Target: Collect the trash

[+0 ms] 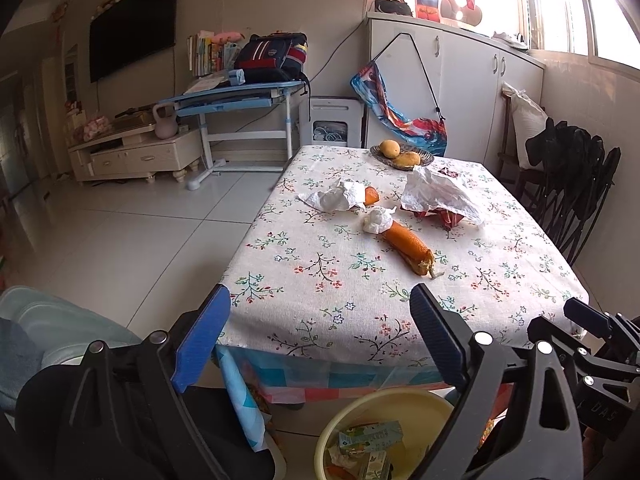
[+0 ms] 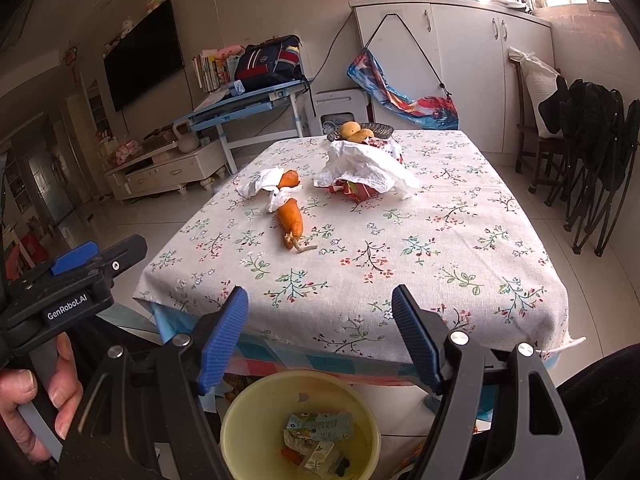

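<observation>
On the floral tablecloth (image 1: 360, 288) (image 2: 400, 240) lie a long orange carrot (image 1: 408, 245) (image 2: 291, 221), a shorter carrot piece (image 1: 371, 195) (image 2: 289, 178) half under a crumpled tissue (image 1: 336, 196) (image 2: 260, 184), a small tissue ball (image 1: 378, 219), and a large crumpled white paper (image 1: 440, 196) (image 2: 364, 168) over a red wrapper (image 1: 448, 218) (image 2: 356, 191). A yellow bin (image 1: 400, 404) (image 2: 256, 408) with cartons inside stands on the floor below the near table edge. My left gripper (image 1: 320, 312) and my right gripper (image 2: 320, 312) both hang open and empty above the bin.
A dish with yellow fruit (image 1: 400, 152) (image 2: 356, 130) sits at the table's far end. Folded black chairs (image 1: 576, 176) (image 2: 592, 152) stand to the right, a blue desk (image 1: 240, 96) and TV stand (image 1: 136, 152) beyond on the left. A hand (image 2: 36, 396) holds the left gripper's handle.
</observation>
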Available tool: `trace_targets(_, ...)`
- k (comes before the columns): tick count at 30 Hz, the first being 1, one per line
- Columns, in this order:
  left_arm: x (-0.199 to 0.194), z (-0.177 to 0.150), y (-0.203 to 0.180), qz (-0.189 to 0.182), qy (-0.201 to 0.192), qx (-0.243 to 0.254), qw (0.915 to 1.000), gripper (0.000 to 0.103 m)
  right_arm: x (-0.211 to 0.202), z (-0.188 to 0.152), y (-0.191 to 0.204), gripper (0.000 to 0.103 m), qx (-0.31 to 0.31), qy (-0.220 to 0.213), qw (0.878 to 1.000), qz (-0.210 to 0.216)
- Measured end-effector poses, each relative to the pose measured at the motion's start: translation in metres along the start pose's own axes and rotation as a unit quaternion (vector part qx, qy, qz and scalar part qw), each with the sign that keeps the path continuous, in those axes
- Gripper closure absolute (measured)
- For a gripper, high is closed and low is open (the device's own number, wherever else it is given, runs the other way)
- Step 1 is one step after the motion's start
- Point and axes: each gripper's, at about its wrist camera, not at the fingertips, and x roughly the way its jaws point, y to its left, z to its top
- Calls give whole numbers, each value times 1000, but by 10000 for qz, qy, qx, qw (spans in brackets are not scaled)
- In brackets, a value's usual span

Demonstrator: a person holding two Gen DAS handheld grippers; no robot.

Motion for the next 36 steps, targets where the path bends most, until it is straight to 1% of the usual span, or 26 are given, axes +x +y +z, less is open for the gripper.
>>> trace_targets(5,2,1,-1,-60,28,-35,10000,15,6,1,3,31,-8,55,10000,81)
trace_targets(8,7,8,2,-126,40,-125,9998,14,11,4,6,31,-39,92,9999,131)
trace_targets(12,24,22,10,-138,123,-368,9992,13,25,10,9,31,-67,187,9996,177)
trace_targets(15,40,34,11,-85,145,-382,9991,13,39,15,13,31,-97,266,9994,219)
trace_targets(18,59,48,10,-47,149,-317,9994,13,52,20,16,31,-169,345,9990,248)
trace_targets(23,101,73,9,-92,323,-257,9991,13,75,28,17,31,-198,504,9983,228)
trace_targets(30,169,100,6,-399,810,-312,9954,13,108,43,16,31,-306,772,9963,213)
trace_targets(33,192,106,-3,-468,941,-189,9943,13,123,47,20,31,-399,887,9950,218)
trace_targets(36,214,110,-9,-457,1049,-113,9934,13,134,51,22,31,-473,952,9941,239)
